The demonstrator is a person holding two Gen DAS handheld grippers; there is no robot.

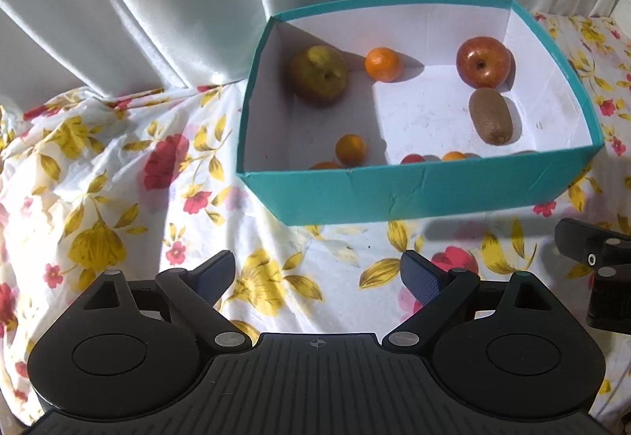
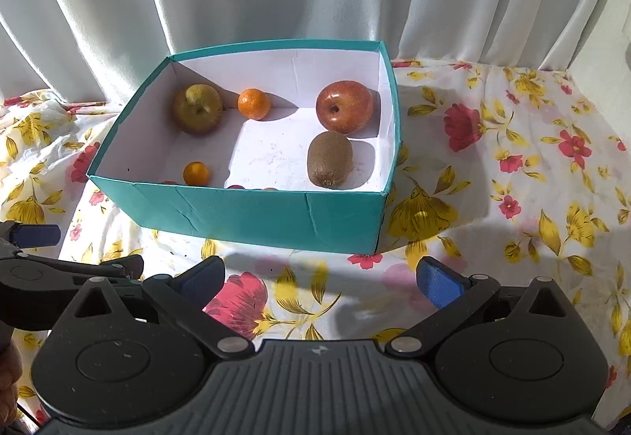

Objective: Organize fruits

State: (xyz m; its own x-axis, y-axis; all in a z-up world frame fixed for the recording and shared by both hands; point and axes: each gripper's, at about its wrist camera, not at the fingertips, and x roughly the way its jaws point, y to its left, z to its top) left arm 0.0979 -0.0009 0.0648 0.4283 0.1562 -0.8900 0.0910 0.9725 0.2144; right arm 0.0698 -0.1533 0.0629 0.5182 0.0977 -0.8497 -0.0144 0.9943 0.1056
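Both grippers hang over the flowered tablecloth [image 2: 512, 143] just short of the teal box [image 2: 252, 214], the left gripper [image 1: 317, 279] and the right gripper [image 2: 321, 283] each spread wide with nothing between the pads. Inside the box lie a yellow-green apple [image 2: 197, 109], a red apple [image 2: 344, 106], a kiwi [image 2: 329, 159] and two mandarins [image 2: 253, 103] [image 2: 196, 173] (more fruit peeks up behind the near wall, too hidden to name).

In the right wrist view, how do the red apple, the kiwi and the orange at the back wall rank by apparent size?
1. red apple
2. kiwi, nearly as large, but nearer the camera, so unsure
3. orange, clearly smallest
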